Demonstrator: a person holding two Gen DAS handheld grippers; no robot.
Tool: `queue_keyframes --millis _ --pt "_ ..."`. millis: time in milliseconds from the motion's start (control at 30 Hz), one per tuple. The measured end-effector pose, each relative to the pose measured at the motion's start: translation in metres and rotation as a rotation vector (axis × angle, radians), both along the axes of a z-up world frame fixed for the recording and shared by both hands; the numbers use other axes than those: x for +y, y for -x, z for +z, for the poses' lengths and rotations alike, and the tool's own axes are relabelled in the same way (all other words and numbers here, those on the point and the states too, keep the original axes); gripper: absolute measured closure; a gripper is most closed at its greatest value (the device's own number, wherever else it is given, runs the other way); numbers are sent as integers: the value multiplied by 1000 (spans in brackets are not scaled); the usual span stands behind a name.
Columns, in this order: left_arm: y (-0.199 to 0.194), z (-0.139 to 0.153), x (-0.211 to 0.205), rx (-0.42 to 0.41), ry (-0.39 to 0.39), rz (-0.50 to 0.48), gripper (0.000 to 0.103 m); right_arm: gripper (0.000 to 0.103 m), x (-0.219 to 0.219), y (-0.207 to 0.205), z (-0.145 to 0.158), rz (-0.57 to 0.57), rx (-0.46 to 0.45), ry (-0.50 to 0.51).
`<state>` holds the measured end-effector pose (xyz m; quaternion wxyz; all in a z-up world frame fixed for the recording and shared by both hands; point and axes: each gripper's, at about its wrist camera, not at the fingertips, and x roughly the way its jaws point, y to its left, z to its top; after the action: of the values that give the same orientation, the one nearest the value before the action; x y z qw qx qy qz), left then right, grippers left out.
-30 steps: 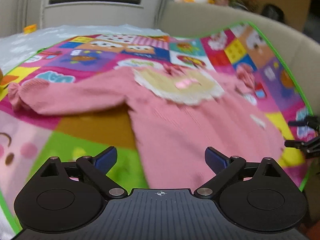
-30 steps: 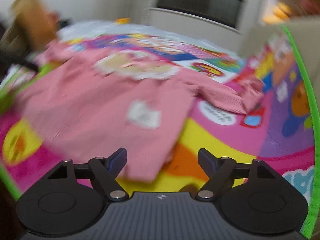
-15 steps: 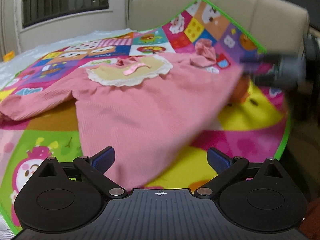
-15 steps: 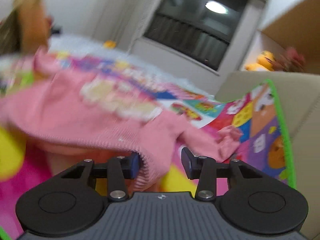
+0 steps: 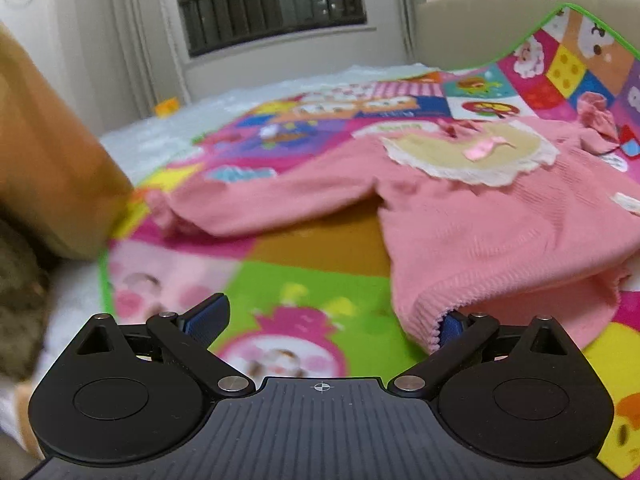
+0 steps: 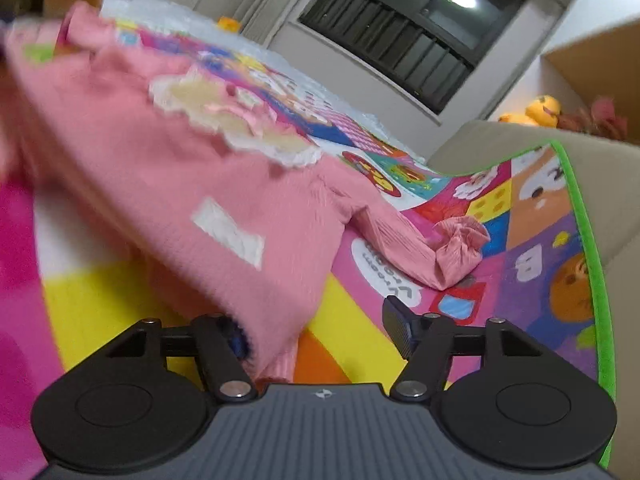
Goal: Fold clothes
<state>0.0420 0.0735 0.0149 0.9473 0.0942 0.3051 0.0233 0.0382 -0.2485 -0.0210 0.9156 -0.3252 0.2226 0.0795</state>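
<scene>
Pink sweater (image 5: 480, 216) spread on a colourful play mat (image 5: 312, 248), hem lifted at both lower corners, left gripper (image 5: 324, 320) jaws spread wide with hem draped on the right finger, right gripper (image 6: 316, 328) jaws spread, hem over the left finger

Your left gripper (image 5: 328, 318) sits low and level with its jaws spread wide; only its right fingertip (image 5: 450, 326) touches cloth. Your right gripper (image 6: 320, 326) is rolled to one side, jaws likewise wide apart; its left finger is half hidden.
</scene>
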Motion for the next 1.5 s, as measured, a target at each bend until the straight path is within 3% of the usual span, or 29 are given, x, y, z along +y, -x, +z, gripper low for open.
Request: queue_keyframes --millis 67,200,333,433,567,700,767,833,933,1033,1100,1233,1367,1433,1500 --pt "7 16 2 -43 -43 -17 1 58 -6 3 24 -34 -81 -40" --pt "29 54 -2 -162 -105 -57 1 57 -21 24 87 -67 -280 -97" --pt "47 77 -5 -237 -142 -86 0 54 -29 42 106 -67 -322 -89" --pt "52 66 -3 -191 -136 -104 0 44 -36 46 83 -70 -238 -55" --pt "59 26 0 -5 -78 -150 0 35 -46 56 38 -87 -32 -36" --pt "71 -3 5 153 -64 -209 0 30 -59 77 11 -104 86 -35" --pt "74 -4 14 184 -20 -232 0 20 -64 86 10 -98 113 -59" --pt "76 7 27 183 82 -256 0 13 -67 92 19 -64 125 -92" --pt "73 32 41 114 257 -276 0 1 -66 96 38 23 115 -169" --pt "58 47 40 47 419 -312 0 0 -62 92 64 119 90 -289" --pt "39 49 31 28 507 -327 0 0 -56 78 77 154 81 -425" --pt "-10 34 2 47 640 -320 0 0 -41 26 68 98 123 -637" --pt "-50 11 -20 52 747 -293 0 0 -25 -30 45 -5 182 -816" --pt "-61 -2 -25 57 744 -257 0 0 -16 -52 28 -59 235 -838" --pt "-67 -18 -22 102 692 -194 0 0 -11 -58 7 -107 277 -849"
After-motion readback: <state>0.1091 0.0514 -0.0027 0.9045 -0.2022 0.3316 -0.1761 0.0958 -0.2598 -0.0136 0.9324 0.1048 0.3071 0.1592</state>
